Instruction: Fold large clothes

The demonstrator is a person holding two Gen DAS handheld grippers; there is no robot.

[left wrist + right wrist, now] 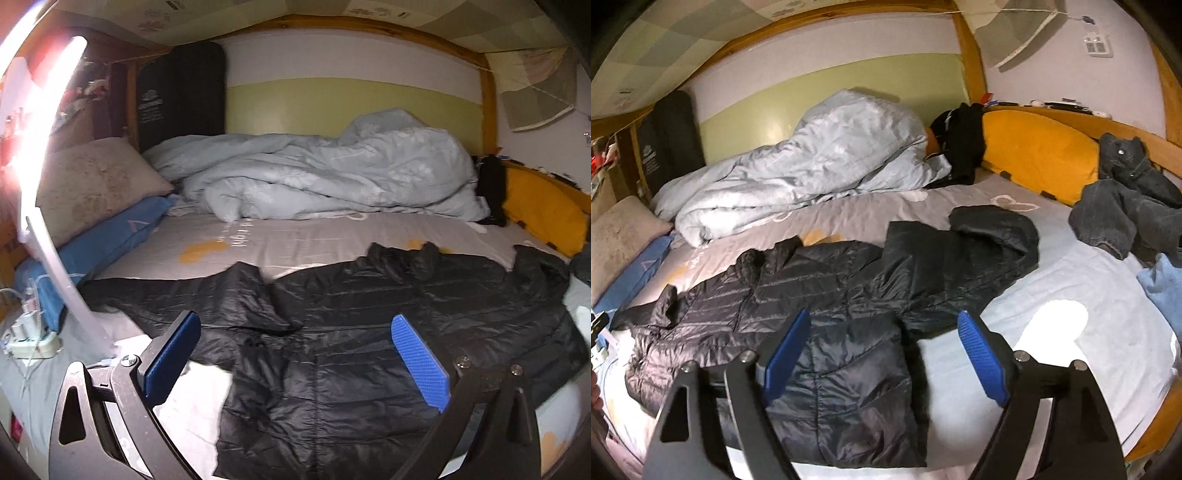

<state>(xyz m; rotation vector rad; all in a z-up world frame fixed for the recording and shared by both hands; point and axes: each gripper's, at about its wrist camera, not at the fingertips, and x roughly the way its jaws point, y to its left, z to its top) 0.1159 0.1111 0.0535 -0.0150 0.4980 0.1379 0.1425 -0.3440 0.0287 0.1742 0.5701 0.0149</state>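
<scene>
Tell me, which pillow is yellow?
The yellow pillow leans on the wooden rail. The beige pillow and blue pillow lie stacked at the other end.

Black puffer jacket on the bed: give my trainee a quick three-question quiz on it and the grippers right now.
1. True or false: the left gripper is clamped on the black puffer jacket.
2. What lies behind the jacket, against the wall? A) light blue duvet B) suitcase C) laundry basket
3. Fill in: the jacket's hood points toward the ___ cushion.

Key: 1 false, both grippers, including the right gripper, stand open above it; 2 A; 3 yellow.
</scene>
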